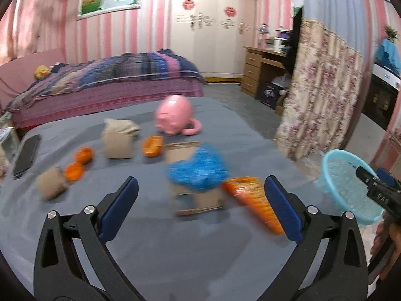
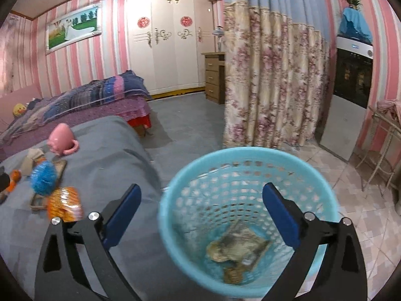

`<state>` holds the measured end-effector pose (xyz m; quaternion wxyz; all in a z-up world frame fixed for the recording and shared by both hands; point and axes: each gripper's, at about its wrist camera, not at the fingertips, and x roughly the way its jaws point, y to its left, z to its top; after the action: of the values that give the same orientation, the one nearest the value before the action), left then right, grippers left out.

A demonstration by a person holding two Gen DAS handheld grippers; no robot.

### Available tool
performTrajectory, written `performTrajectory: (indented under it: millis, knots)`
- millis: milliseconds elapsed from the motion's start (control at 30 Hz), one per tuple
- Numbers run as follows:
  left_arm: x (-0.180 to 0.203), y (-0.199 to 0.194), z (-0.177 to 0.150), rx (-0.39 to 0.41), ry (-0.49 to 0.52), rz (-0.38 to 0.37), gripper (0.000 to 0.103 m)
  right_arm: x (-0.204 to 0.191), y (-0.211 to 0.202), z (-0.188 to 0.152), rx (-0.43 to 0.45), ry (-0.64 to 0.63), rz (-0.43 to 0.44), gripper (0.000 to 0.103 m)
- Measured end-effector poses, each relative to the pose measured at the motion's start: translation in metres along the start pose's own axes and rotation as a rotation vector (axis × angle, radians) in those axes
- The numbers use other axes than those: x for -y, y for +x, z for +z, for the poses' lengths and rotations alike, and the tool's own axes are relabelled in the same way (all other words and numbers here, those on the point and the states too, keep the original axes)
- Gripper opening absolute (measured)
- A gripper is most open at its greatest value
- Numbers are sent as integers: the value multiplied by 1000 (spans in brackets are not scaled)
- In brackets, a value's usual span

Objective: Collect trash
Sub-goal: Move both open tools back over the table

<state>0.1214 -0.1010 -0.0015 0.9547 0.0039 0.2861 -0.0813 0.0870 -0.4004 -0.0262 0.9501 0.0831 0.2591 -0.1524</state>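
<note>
Blue-padded fingers [image 1: 122, 202] of the left tool [image 1: 200, 205] stand spread wide over the grey-covered worktop [image 1: 150, 250], with nothing between them and nothing touching the pads. Just past them, blurred, lie an orange snack wrapper [image 1: 253, 200] close to the right-hand finger and a crumpled blue bag [image 1: 198, 169] that sits on a piece of brown cardboard [image 1: 198, 200]. Further along the worktop are a crushed brown paper lump [image 1: 50, 183], two small oranges [image 1: 79, 164], a brown paper bag [image 1: 117, 138], an orange peel [image 1: 152, 145] and a pink mug [image 1: 175, 118] lying on its side. A dark phone [image 1: 26, 155] rests near the left edge. Behind all this stands a bed [image 1: 107, 80] with a striped quilt, then a white wardrobe [image 1: 210, 30].

In the right wrist view, the right tool [image 2: 201, 209] also has its jaws at full spread and empty. It hovers above the light blue wastebasket [image 2: 190, 170], which stands on the floor just beside the worktop's edge; one finger shows over the worktop, the other over the basket's inside. At the basket's bottom lie crumpled wrappers [image 2: 238, 247], clear of the pads. Beyond the basket hangs a flowered curtain [image 2: 273, 80], and a dark-fronted cabinet [image 2: 353, 75] stands at the right wall.

From the left wrist camera, the right tool's black tip appears at the far right edge, against the basket, with a hand [image 1: 384, 240] behind it.
</note>
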Motion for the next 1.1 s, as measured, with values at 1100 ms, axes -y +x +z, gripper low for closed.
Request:
performTrajectory:
  millis: [1100]
  knots:
    - [-212,-26,-69,-68,-230,320,97,-164,0,-25,-57,-206,198,95]
